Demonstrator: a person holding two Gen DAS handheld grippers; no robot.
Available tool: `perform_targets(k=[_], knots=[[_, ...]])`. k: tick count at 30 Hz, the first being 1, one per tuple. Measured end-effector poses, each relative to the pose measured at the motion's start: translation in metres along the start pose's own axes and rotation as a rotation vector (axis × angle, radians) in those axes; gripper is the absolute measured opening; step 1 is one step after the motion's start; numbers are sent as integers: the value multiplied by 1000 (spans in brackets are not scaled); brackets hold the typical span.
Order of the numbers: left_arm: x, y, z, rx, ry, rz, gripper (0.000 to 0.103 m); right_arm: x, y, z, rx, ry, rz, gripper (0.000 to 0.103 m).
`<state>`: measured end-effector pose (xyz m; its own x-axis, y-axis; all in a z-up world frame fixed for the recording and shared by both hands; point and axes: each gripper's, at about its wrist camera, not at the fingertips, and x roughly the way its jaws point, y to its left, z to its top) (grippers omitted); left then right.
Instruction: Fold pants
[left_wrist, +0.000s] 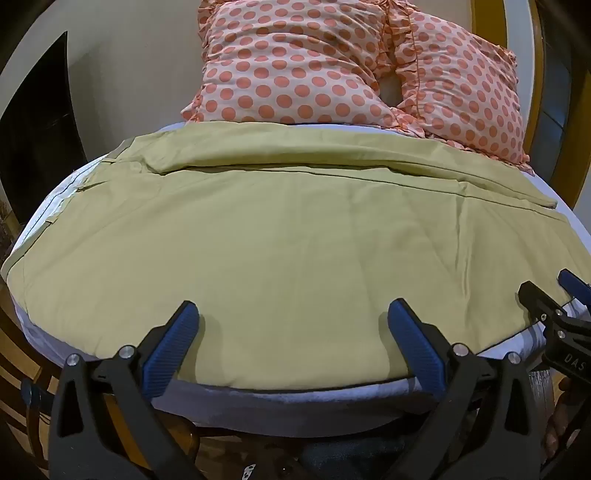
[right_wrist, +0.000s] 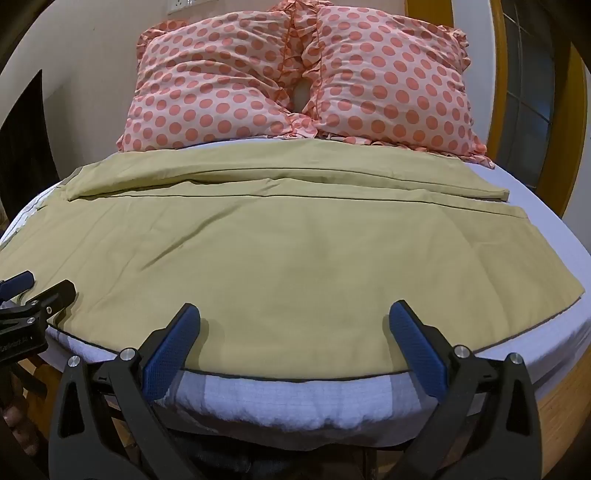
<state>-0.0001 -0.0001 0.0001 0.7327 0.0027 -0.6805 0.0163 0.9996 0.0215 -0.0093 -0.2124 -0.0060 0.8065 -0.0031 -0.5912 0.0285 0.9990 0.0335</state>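
Olive-green pants (left_wrist: 280, 251) lie spread flat across the bed, waist at the left, legs running to the right; they also fill the right wrist view (right_wrist: 295, 258). One leg lies behind the other, nearer the pillows. My left gripper (left_wrist: 293, 314) is open and empty, hovering just above the near edge of the pants. My right gripper (right_wrist: 294, 315) is open and empty above the same near edge, further right. Each gripper shows at the edge of the other's view: the right gripper (left_wrist: 546, 295) at the right and the left gripper (right_wrist: 40, 288) at the left.
The bed has a light lavender sheet (right_wrist: 295, 402) with its front edge just below the grippers. Two pink polka-dot pillows (right_wrist: 295, 81) stand against the wall behind the pants. A yellow-framed window (right_wrist: 532, 92) is at the right.
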Motion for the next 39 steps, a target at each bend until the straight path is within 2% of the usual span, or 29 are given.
perform_targets(k=[39], knots=[[-1, 0, 0, 1, -14, 2, 101, 0, 0, -2, 1, -11, 0, 102]])
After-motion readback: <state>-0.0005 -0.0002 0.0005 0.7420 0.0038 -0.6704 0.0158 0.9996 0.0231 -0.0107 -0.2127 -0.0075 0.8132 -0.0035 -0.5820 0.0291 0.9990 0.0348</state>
